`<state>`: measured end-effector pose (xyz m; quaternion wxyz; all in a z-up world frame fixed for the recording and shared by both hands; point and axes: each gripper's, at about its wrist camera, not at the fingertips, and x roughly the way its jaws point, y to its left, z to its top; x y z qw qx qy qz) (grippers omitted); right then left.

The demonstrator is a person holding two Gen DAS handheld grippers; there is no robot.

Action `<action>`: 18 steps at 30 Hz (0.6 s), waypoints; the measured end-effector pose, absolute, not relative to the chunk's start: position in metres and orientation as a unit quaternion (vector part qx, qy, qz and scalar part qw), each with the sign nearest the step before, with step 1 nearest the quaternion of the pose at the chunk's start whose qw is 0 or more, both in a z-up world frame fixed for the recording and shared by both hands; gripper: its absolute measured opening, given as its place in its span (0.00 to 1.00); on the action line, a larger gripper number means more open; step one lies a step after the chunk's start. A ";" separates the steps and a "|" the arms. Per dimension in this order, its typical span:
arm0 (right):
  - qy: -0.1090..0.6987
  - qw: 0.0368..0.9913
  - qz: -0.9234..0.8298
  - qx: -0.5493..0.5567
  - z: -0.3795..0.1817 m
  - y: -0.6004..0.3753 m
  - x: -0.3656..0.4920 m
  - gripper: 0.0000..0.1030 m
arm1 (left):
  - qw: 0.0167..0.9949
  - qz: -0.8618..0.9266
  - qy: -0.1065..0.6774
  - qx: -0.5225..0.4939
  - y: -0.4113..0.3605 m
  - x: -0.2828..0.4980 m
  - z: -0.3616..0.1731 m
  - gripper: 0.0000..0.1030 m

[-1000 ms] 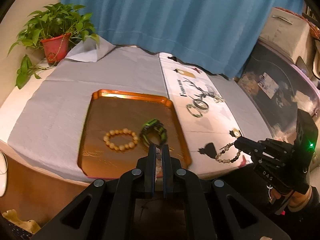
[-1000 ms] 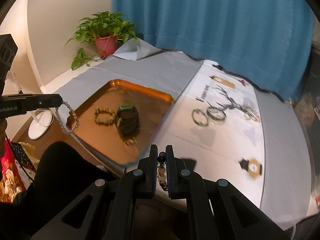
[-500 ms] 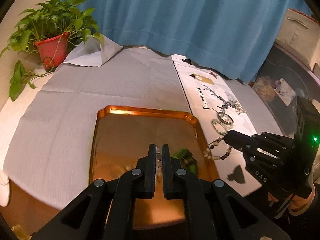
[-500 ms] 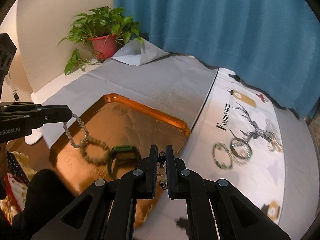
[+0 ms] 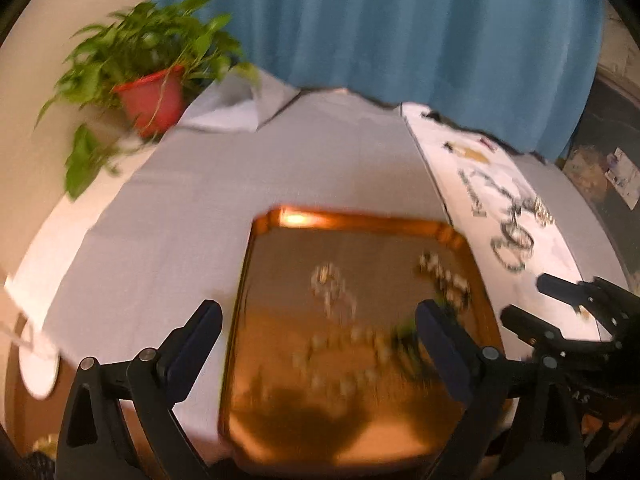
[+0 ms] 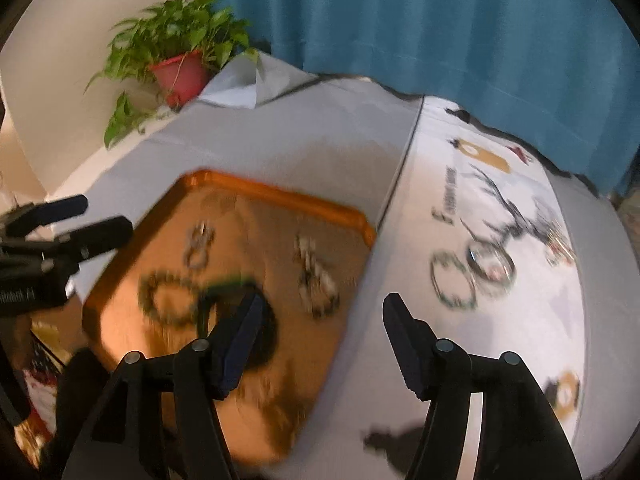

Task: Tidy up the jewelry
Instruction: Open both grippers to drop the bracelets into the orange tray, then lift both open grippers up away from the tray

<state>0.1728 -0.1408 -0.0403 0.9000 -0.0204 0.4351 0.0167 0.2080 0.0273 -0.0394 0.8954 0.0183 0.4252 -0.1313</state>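
Observation:
An orange tray [image 5: 360, 220] [image 6: 280, 196] sits on the grey cloth. My left gripper [image 5: 318, 320] [image 6: 106, 216] hangs over it, its jaws opening, with nothing between the pads. A pale bead bracelet [image 5: 332, 288] [image 6: 198, 246] lies blurred on the tray below it. My right gripper [image 6: 322, 312] [image 5: 526, 298] is over the tray's right edge, its jaws also opening and empty. A dark-and-pale bead bracelet [image 6: 316, 280] [image 5: 444, 276] lies ahead of it. A wooden bead bracelet [image 6: 164, 296] and a green bangle [image 6: 236, 284] are in the tray too.
A white printed runner [image 6: 500, 208] to the right of the tray carries two bangles [image 6: 454, 280] and a small cluster of rings [image 6: 560, 244]. A potted plant [image 5: 152, 96] stands at the far left corner. A blue curtain [image 5: 380, 32] hangs behind the table.
Both grippers were shut on bead bracelets and came forward over the tray. Now both are open, and the two bracelets lie in the tray.

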 end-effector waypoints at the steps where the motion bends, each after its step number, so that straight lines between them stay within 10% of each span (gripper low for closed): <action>1: 0.439 0.898 0.017 -0.024 -0.041 -0.139 0.161 0.63 | 0.893 -0.124 0.432 0.015 0.030 0.197 -0.041 0.93; 18: 0.401 0.915 0.027 -0.040 -0.015 -0.113 0.006 0.68 | 0.903 -0.080 0.423 -0.003 0.046 0.039 -0.023 0.93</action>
